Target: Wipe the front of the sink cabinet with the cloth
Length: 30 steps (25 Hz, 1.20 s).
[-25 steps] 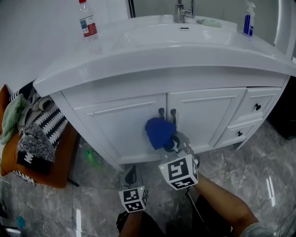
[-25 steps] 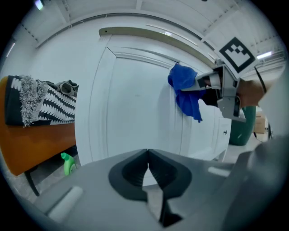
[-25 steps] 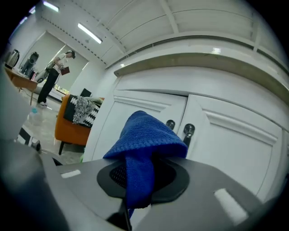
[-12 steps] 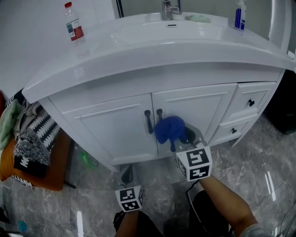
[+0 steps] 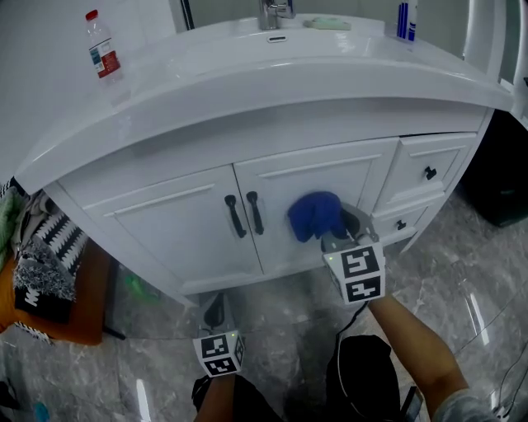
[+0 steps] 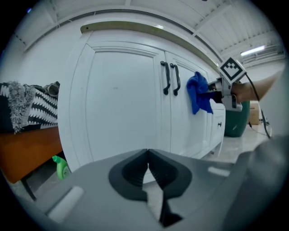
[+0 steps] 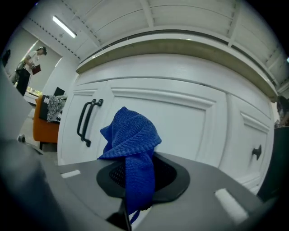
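A blue cloth point(image 5: 316, 216) is bunched against the right door of the white sink cabinet point(image 5: 198, 222), to the right of the two black door handles point(image 5: 244, 214). My right gripper point(image 5: 332, 235) is shut on the cloth point(image 7: 131, 144), which drapes over its jaws. My left gripper point(image 5: 216, 317) hangs low near the floor in front of the cabinet, shut and holding nothing. In the left gripper view the cloth point(image 6: 198, 92) and the right gripper point(image 6: 212, 94) show at the right, beyond the handles point(image 6: 170, 78).
A plastic bottle point(image 5: 101, 45) stands on the countertop at the left, a spray bottle point(image 5: 404, 18) at the back right. Two drawers with black knobs point(image 5: 430, 173) are right of the doors. An orange seat with clothes point(image 5: 37, 272) and a green bottle point(image 6: 61, 164) sit left.
The right gripper has slid the cloth to the right across the cabinet front, from over the handles onto the right door. The left gripper has stayed low.
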Tool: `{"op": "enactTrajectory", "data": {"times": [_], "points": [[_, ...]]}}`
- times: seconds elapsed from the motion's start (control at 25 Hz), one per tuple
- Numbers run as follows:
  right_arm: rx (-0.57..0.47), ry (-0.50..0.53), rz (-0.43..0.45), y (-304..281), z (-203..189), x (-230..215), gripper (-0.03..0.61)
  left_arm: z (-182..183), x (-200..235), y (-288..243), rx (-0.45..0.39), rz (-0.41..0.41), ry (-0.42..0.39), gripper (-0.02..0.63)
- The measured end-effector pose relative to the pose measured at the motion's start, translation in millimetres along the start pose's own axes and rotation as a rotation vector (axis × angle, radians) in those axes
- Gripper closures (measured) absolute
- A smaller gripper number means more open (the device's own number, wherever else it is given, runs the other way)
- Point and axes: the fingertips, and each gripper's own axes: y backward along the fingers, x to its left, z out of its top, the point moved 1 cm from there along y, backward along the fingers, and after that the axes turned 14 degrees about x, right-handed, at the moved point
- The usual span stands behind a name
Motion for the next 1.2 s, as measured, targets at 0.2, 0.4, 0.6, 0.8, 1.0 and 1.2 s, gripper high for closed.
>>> {"op": "enactTrajectory", "data": {"times": [0.2, 0.4, 0.6, 0.8, 1.0, 1.2], "points": [[0.075, -0.072, -0.105, 6, -33, -59, 0.499, -8, -3, -7, 0.026, -0.002, -0.019, 0.603], [0.060, -0.013, -0.138, 6, -46, -70, 0.502, -12, -8, -12, 0.043, -0.010, -0.018, 0.603], [0.061, -0.052, -0.172, 3, -58, -70, 0.502, -10, -5, -8, 0.035, -0.005, -0.007, 0.603], [0.117, -0.167, -0.156, -8, -87, -62, 0.502, -10, -4, -2, 0.031, -0.005, -0.005, 0.603], [0.165, -0.263, -0.179, -20, -113, -55, 0.500, -9, 2, 1, 0.026, 0.000, -0.017, 0.603], [0.196, -0.381, -0.220, -24, -117, -42, 0.514, -13, 12, 2, 0.036, 0.009, 0.047, 0.603]]}}
